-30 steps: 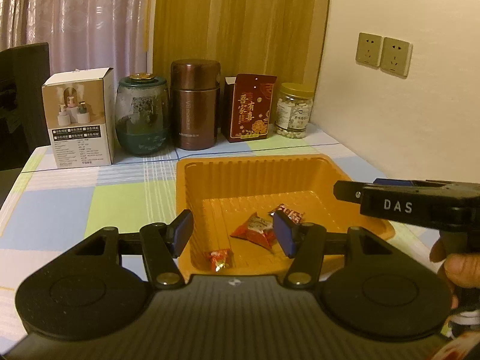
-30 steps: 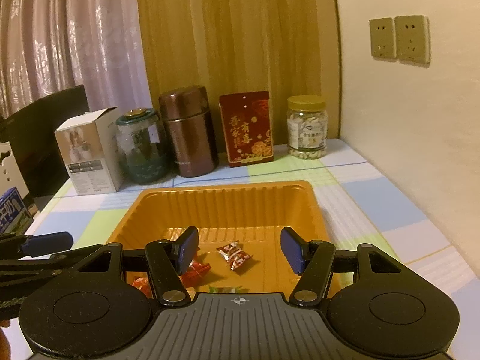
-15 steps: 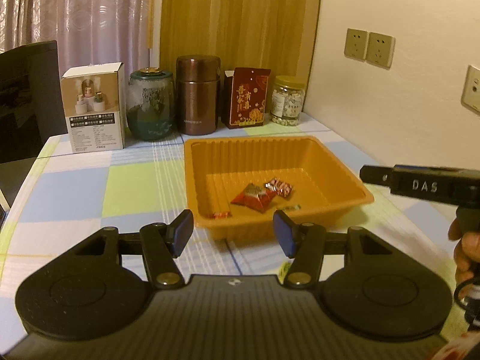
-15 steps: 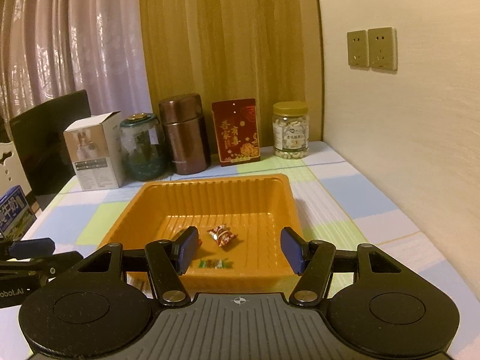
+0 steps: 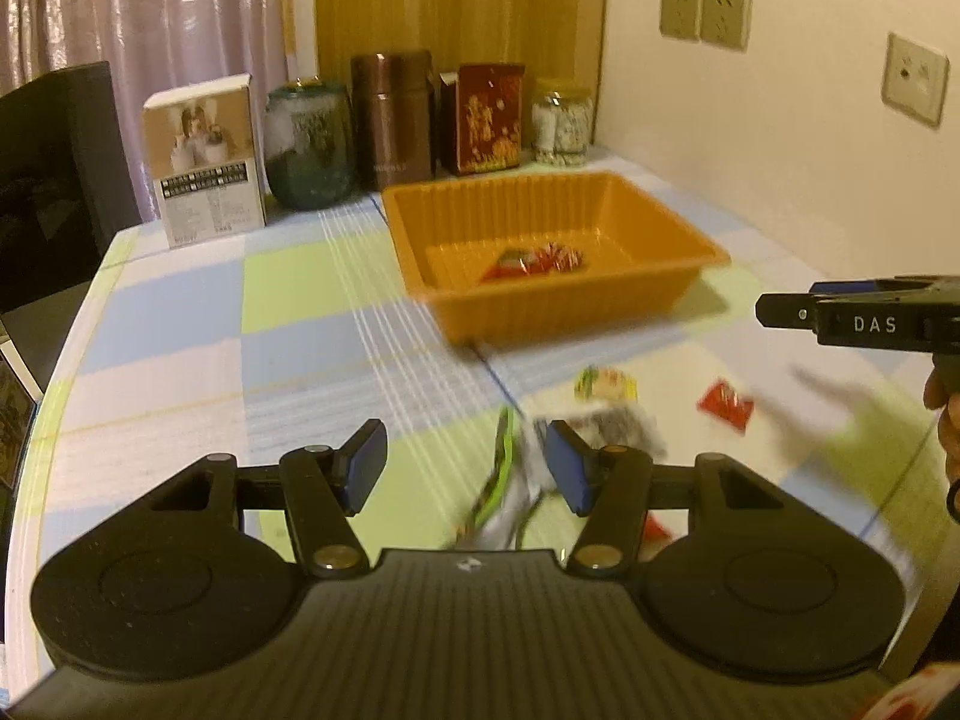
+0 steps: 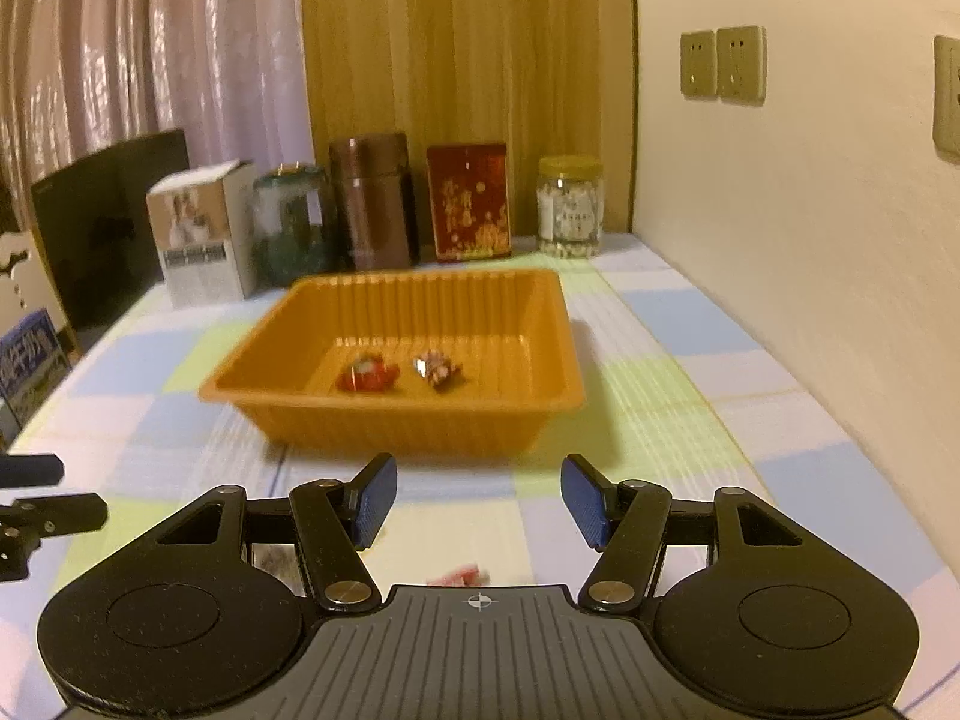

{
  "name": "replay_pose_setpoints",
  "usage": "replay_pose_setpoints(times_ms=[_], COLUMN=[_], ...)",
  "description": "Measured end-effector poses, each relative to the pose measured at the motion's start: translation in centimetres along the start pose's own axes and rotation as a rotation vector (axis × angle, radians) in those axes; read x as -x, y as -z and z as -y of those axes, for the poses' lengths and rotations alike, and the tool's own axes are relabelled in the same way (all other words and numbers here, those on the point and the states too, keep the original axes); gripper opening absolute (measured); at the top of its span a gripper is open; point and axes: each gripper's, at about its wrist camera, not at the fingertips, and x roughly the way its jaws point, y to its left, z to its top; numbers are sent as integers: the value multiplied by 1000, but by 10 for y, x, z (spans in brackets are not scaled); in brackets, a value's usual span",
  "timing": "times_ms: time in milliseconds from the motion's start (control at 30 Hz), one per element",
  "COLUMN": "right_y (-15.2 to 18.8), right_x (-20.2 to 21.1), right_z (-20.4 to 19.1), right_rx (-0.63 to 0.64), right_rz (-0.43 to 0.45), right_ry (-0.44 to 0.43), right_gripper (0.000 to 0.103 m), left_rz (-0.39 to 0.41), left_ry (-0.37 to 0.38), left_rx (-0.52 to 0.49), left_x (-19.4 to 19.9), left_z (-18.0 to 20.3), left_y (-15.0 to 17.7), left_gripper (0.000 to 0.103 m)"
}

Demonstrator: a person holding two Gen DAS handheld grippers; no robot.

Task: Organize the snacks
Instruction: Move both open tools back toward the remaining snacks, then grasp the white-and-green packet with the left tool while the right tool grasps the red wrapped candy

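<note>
An orange tray stands on the checked table with wrapped red candies inside. Loose snacks lie on the cloth in front of it: a yellow-green packet, a red packet, a dark packet and a green-edged wrapper. My left gripper is open and empty, above the green-edged wrapper. My right gripper is open and empty, short of the tray; it also shows in the left wrist view. A pink wrapper peeks out under it.
Along the back stand a white box, a green glass jar, a brown flask, a red box and a jar with a yellow lid. A wall borders the table's right side. A dark chair stands left.
Both grippers have pulled back from the tray toward the table's near side. The loose snacks in front of the tray have come into the left wrist view. Both stay open.
</note>
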Motion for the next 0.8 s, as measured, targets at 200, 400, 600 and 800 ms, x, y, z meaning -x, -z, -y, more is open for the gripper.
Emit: replay_pose_setpoints(times_ms=[200,400,600,800], right_y=[31,43,43,41], right_x=[-10,-25,-40,-47], right_z=[4,8,5,3], right_rx=[57,84,102,118], right_rz=[-81,-136,-160,-162], right_ry=[10,-19,-36,-42], right_gripper=[61,61,61,61], left_rz=[-38,-76,-108,-120], left_ry=[6,18,29,49], left_rx=[-20,-30,-61,-100], left_x=[-4,-17,-31,-48], left_z=[-7,-11,-8,-4], left_y=[14,20,23,22], left_gripper=[55,55,54,51])
